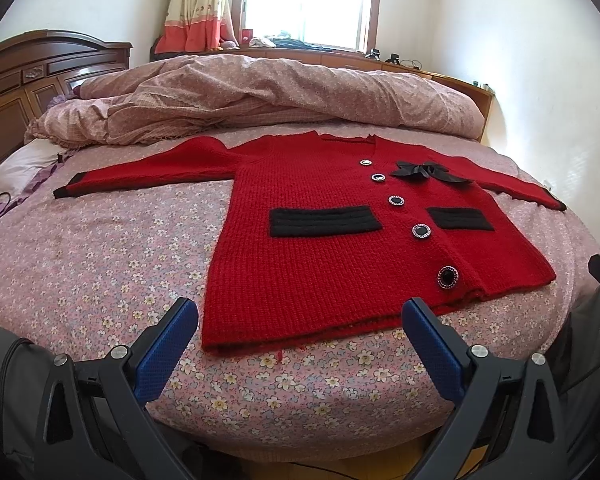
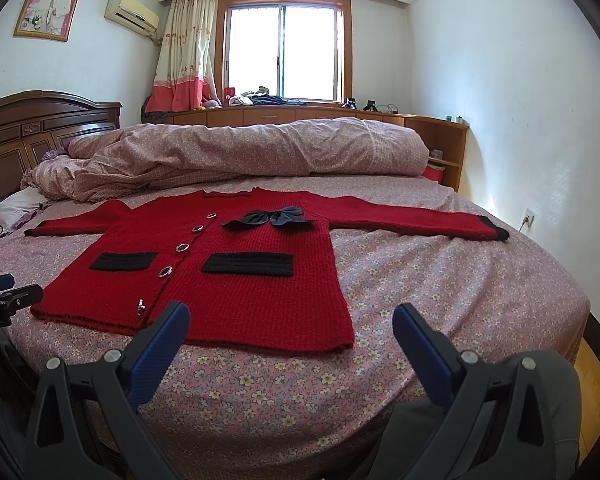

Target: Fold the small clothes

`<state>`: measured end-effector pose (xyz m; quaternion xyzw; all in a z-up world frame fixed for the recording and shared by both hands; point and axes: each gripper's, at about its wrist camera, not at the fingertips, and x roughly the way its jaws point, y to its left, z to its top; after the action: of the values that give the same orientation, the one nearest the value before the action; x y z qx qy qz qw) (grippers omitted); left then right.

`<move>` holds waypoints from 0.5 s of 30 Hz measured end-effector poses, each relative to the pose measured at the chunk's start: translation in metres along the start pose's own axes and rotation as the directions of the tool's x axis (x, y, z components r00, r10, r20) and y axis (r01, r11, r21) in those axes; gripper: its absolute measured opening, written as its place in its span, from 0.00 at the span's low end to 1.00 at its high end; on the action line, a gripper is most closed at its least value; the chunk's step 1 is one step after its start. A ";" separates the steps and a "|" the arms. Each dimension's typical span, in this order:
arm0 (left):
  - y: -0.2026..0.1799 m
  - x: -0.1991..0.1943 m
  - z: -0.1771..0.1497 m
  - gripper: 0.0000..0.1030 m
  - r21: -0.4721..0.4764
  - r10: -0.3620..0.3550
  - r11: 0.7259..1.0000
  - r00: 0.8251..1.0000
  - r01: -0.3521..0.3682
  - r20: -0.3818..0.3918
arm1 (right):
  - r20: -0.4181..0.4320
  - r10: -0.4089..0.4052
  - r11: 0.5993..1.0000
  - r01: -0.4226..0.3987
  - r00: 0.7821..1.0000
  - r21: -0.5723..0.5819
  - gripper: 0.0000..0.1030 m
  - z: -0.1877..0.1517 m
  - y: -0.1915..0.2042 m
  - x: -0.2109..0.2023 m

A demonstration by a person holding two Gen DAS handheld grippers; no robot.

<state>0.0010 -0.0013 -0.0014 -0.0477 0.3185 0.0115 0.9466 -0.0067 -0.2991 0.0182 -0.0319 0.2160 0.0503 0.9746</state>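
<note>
Windowsill clutter [image 2: 260, 98] too small to identify, headboard [image 1: 40, 76] cut off left

We count one red cardigan [image 1: 300, 240], its five buttons [image 1: 396, 200], two black pockets [image 1: 324, 222], one bow [image 1: 416, 171], one duvet [image 1: 260, 96].

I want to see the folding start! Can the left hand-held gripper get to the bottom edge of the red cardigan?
Probably yes. The left hand-held gripper is open, right by the red cardigan, whose hem lies flat on the bed with nothing between.
</note>
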 end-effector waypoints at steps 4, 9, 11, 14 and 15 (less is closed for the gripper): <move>0.000 0.000 0.000 0.96 0.000 0.000 1.000 1.000 0.000 0.000 | -0.001 0.000 1.000 0.000 1.000 0.000 1.00 0.000 0.000 0.000; 0.002 0.000 0.001 0.96 -0.010 0.002 1.000 1.000 -0.002 0.000 | -0.008 -0.001 1.000 0.001 1.000 0.002 1.00 -0.001 0.000 0.001; 0.005 -0.001 0.004 0.96 -0.022 0.001 1.000 1.000 -0.001 0.004 | -0.017 -0.004 1.000 0.004 1.000 0.012 1.00 0.000 -0.001 0.003; 0.011 -0.003 0.008 0.96 -0.041 0.010 0.999 1.000 -0.009 0.015 | -0.038 0.000 0.999 0.002 0.999 0.045 1.00 0.003 -0.007 0.007; 0.013 -0.004 0.010 0.96 -0.046 0.016 0.999 1.000 -0.015 0.018 | -0.049 0.003 0.998 0.000 0.999 0.060 1.00 0.004 -0.009 0.010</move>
<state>0.0036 0.0125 0.0075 -0.0670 0.3099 0.0265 0.9480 0.0046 -0.3073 0.0182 -0.0035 0.2412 0.0437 0.9695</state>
